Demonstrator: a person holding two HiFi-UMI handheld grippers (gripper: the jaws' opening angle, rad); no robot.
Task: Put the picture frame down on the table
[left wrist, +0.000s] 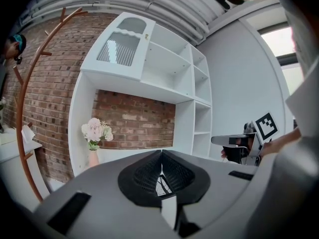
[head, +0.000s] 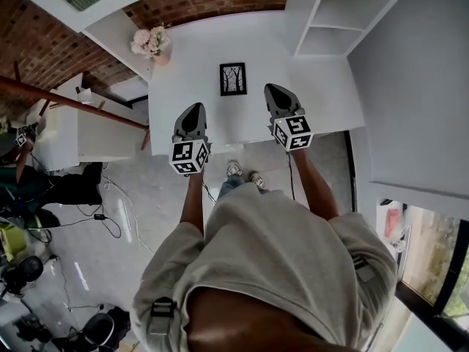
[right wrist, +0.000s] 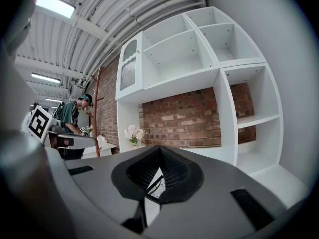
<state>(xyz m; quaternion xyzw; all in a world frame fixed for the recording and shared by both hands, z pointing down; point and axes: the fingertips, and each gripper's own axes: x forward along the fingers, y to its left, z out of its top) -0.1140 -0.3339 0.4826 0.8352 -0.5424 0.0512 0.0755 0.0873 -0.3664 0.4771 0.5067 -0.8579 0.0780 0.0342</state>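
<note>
A black picture frame (head: 233, 78) with a tree drawing lies flat on the white table (head: 192, 68), near its middle. My left gripper (head: 195, 109) hovers over the table's near edge, left of the frame and apart from it, jaws shut on nothing. To the frame's right my right gripper (head: 275, 89) is level with it and also shut and empty. In the left gripper view the jaws meet at the tip (left wrist: 162, 153), and a bit of the frame (left wrist: 162, 185) shows below them. The right gripper view shows the same: tips together (right wrist: 159, 148), frame (right wrist: 155, 186) below.
A vase of pale pink flowers (head: 152, 43) stands at the table's far left corner. A white shelf unit (head: 330, 20) rises at the far right, a brick wall behind. A wooden coat rack (head: 73, 100), a person (head: 16, 169) and floor cables (head: 110, 211) are at left.
</note>
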